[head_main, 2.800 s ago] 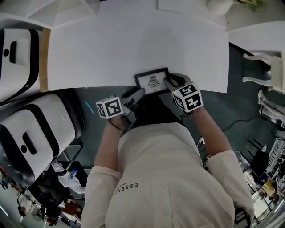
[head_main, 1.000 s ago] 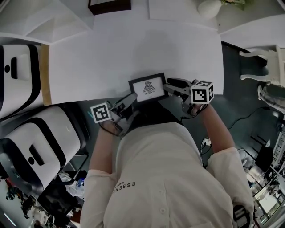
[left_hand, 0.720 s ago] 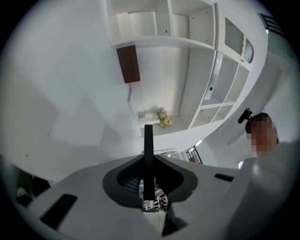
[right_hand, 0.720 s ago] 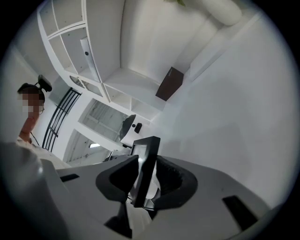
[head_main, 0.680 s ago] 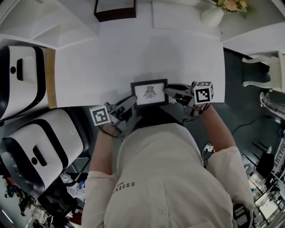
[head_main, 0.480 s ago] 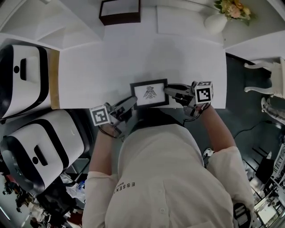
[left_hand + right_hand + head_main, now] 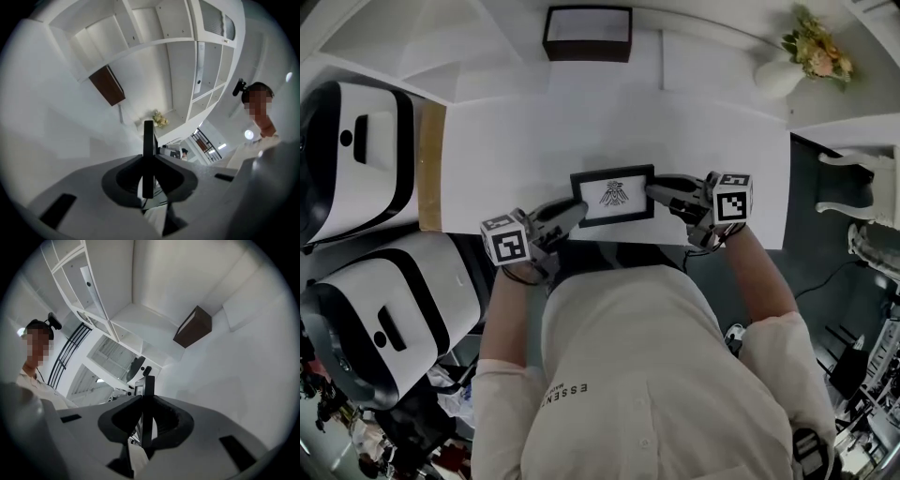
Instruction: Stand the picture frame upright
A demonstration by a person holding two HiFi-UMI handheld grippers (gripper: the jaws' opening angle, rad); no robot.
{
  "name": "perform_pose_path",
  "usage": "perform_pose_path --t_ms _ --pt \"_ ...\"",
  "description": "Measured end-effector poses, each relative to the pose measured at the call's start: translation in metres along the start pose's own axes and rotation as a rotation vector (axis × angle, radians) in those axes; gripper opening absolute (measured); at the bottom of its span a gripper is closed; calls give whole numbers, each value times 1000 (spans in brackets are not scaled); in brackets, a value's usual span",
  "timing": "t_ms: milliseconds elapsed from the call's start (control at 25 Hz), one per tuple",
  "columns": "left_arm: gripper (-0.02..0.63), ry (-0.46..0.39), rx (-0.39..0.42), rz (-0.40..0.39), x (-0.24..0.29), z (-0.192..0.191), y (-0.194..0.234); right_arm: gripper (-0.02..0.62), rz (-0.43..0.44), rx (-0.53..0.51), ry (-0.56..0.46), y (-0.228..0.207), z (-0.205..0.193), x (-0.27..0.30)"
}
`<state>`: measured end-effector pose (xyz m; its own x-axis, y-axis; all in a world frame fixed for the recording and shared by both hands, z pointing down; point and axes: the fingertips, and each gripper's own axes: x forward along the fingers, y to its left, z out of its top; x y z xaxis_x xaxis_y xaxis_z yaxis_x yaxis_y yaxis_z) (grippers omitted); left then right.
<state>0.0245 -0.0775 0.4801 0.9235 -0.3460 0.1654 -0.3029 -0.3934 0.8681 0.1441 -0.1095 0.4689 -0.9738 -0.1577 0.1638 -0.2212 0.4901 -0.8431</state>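
Head view shows the black picture frame (image 7: 612,195) bearing a dark emblem (image 7: 614,191)

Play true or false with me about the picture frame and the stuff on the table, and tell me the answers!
1. The left tool is pinching one end of the picture frame. True.
2. The right tool holds nothing. False: its jaws have just been closing and now pinch the frame's other end.
3. A vase with flowers stands near the table's far right corner. True.
4. The brown box is touching the frame. False: the box sits apart from it, at the far edge of the white table.
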Motion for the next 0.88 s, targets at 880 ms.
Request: perform_pose_path --t_ms 880 --pt "74 233 313 200 -90 140 135 87 -396 -306 -18 -34 84 175"
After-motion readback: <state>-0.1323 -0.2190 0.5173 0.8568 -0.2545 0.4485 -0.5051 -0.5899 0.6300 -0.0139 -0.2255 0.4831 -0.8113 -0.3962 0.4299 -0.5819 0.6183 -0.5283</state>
